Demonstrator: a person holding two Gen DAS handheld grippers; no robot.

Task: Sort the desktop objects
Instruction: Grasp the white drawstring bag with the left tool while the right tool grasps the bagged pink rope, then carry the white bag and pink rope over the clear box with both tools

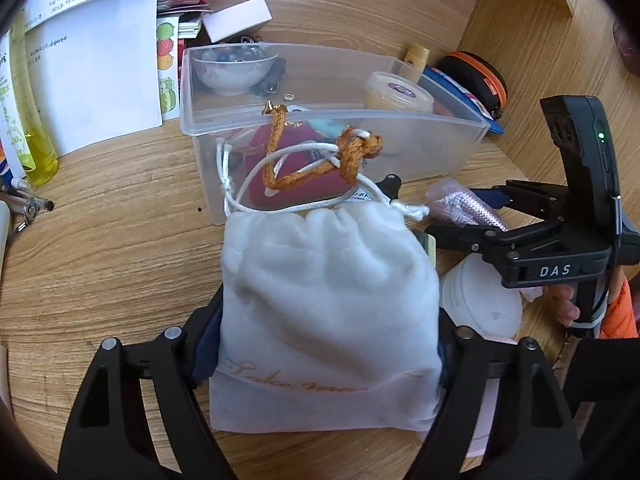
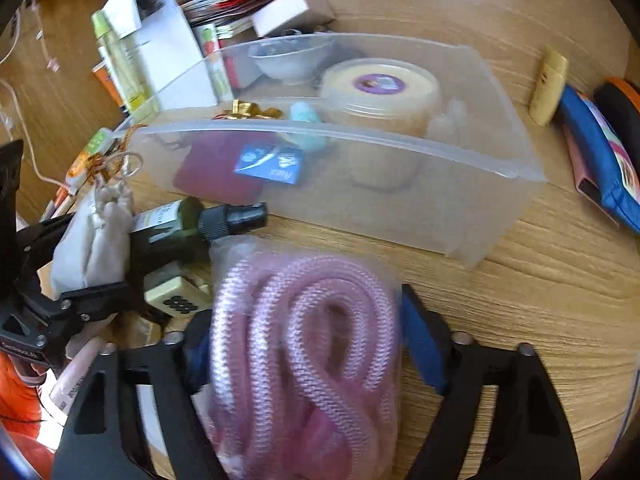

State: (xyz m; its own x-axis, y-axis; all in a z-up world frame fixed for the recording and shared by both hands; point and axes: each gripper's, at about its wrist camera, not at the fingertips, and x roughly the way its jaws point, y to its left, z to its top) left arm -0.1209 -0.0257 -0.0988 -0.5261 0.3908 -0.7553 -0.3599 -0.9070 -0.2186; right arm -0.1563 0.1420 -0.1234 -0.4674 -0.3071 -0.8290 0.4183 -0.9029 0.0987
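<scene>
Left gripper [image 1: 328, 344] pinches a white drawstring pouch [image 1: 326, 320] at 6 o'clock from the clear plastic bin [image 1: 320, 118]. Right gripper [image 2: 308, 344] brackets a bagged pink rope [image 2: 308, 344]; its left pad touches, its right pad stands just apart.

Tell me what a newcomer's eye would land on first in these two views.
First, the white drawstring pouch filling the left wrist view, flanked by the left gripper. Next, the bagged coil of pink rope between the right gripper's blue pads in the right wrist view. Behind both stands the clear plastic bin on the wooden desk, with a tan tub and a red pouch inside.
</scene>
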